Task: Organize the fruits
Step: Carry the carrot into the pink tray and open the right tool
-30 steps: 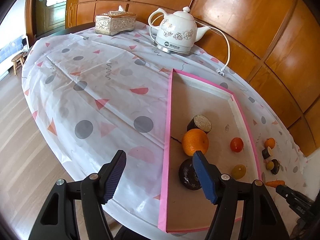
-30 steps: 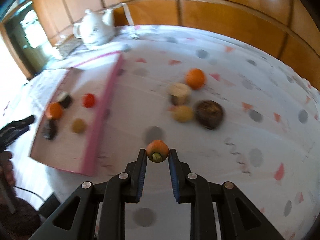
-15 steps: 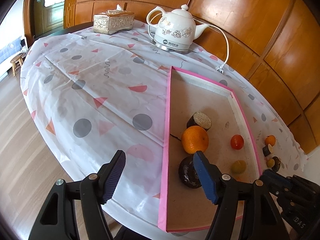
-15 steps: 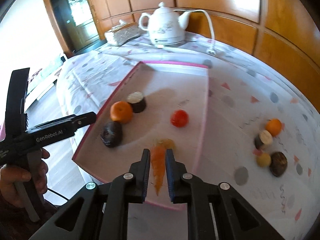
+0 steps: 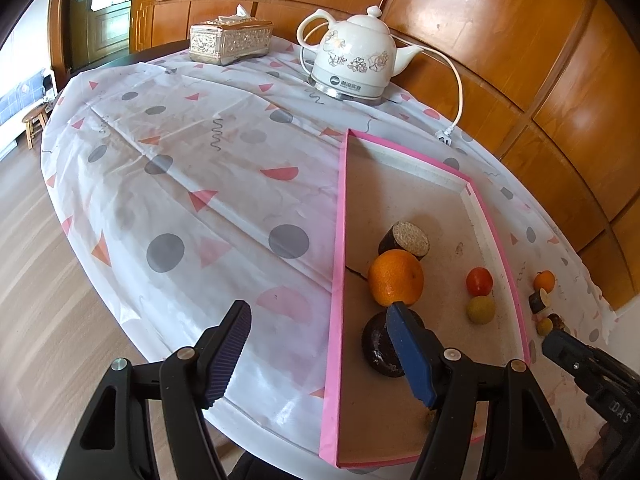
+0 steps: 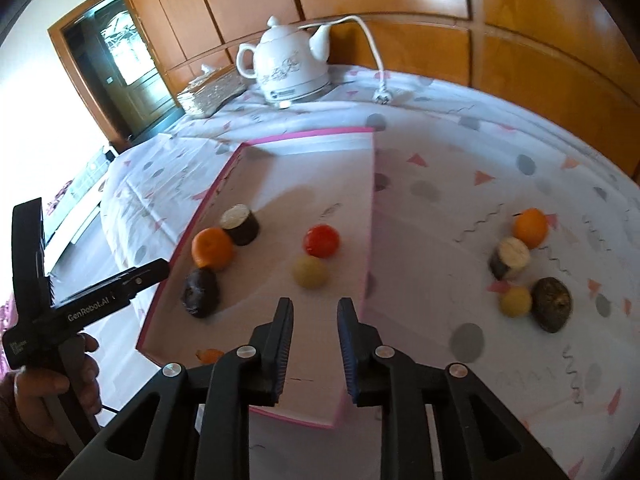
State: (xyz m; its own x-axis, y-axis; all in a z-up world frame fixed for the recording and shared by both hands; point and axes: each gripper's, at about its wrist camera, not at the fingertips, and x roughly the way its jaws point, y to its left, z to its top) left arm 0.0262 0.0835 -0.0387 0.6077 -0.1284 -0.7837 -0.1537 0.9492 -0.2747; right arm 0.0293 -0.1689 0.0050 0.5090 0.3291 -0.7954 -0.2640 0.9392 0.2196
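Tablecloth (image 5: 168,184): white, grey dots, pink and orange triangles, dark squiggles. Tray (image 5: 339,240): pink rim, beige floor. In it: orange (image 5: 395,278), red fruit (image 5: 479,281), yellow fruit (image 5: 480,309), dark brown fruit (image 5: 376,346). Kettle (image 5: 352,64): white, floral print. Tissue box (image 5: 230,40): silver-gold, embossed. Fingers (image 5: 230,354): black, blue ribbed pads. Wall: orange-brown wood panels.

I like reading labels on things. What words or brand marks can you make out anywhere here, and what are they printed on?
"GenRobot.AI": white letters on the black left gripper, seen from the right wrist.
"DAS": partial letters on the black right gripper, seen from the left wrist.
Kettle: dark mark near its base, too small to read.
Small white print at the left gripper's rear end: unreadable.
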